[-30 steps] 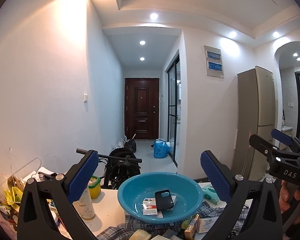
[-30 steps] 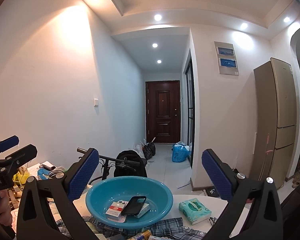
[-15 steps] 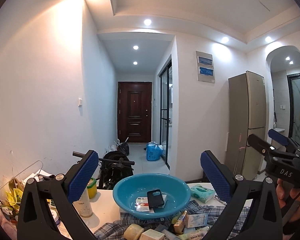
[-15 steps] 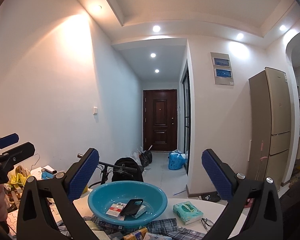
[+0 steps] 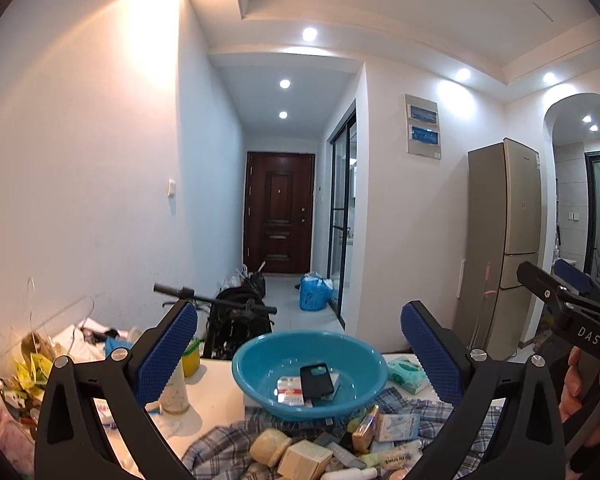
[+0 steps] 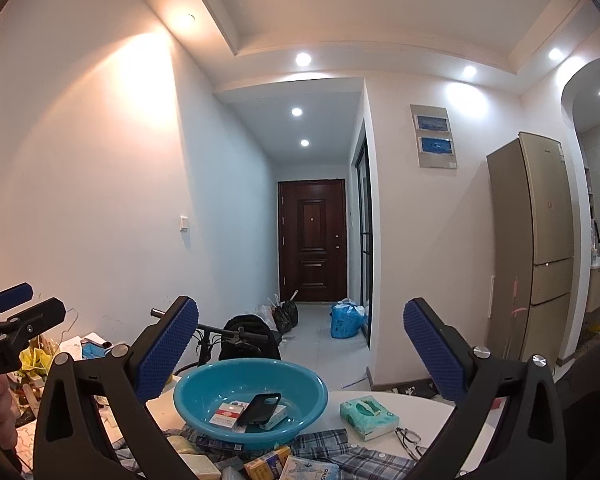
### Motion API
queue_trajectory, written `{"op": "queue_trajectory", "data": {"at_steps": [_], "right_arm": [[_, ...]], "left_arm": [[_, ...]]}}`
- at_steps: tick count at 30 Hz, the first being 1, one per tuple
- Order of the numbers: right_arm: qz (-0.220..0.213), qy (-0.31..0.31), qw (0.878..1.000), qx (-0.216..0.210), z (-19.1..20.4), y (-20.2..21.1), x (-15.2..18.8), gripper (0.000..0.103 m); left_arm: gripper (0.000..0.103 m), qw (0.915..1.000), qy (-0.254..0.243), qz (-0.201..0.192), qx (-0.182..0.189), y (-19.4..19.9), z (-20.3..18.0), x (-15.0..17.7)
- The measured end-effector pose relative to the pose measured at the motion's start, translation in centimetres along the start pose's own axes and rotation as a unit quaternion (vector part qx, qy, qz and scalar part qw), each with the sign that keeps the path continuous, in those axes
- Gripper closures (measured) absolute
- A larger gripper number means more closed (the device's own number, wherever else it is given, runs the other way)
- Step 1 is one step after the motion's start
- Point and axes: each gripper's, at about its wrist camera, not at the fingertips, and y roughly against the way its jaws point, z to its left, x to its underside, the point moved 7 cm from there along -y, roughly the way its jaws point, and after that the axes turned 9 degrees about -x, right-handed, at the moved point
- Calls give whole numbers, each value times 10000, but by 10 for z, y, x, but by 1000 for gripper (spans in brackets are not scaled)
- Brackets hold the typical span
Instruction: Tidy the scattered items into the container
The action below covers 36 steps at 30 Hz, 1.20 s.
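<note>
You held both claws, left claw [image 5: 299, 354] and right claw [image 6: 301, 354], spread and empty above the near pile of small boxes [image 5: 306, 454], with the blue basin [image 5: 310, 372] just beyond, so dropping lower would have helped.

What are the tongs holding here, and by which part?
Nothing. Left tongs and right tongs are open and empty above the blue basin.

A teal round plastic basin [image 5: 260, 360] holds a black phone case [image 5: 317, 380]; at six o'clock, a blue-and-white plaid cloth [image 6: 320, 442]; blue knurled finger pads [image 5: 166, 354].
</note>
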Motion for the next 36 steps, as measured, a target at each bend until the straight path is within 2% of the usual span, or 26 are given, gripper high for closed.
{"op": "queue_trajectory", "data": {"at_steps": [3, 8, 13, 16, 20, 26, 32, 36], "right_arm": [[226, -31, 9997, 17, -2, -4, 15, 1], [581, 9, 9983, 90, -4, -9, 40, 1], [1000, -312, 9943, -194, -6, -7, 74, 1], [1258, -250, 9915, -206, -2, -6, 95, 1], [1583, -134, 9873, -95, 1, -5, 122, 1], [2038, -276, 9786, -33, -6, -5, 155, 1], [2331, -312, 9719, 32, -8, 1, 177, 1], [2510, -209, 9677, 101, -8, 5, 192, 1]], "left_arm": [[0, 9998, 55, 161, 71, -1, 2, 12], [0, 9987, 60, 503, -14, -7, 7, 39], [0, 9955, 148, 928, -119, -15, 14, 78], [0, 9928, 68, 1188, -101, -21, 13, 103], [0, 9875, -84, 1565, -160, -24, 11, 135], [0, 9777, -136, 2089, -174, -26, 14, 176], [0, 9686, -354, 2437, -335, -24, 23, 206], [0, 9641, -297, 2616, -356, -20, 33, 221]]}}
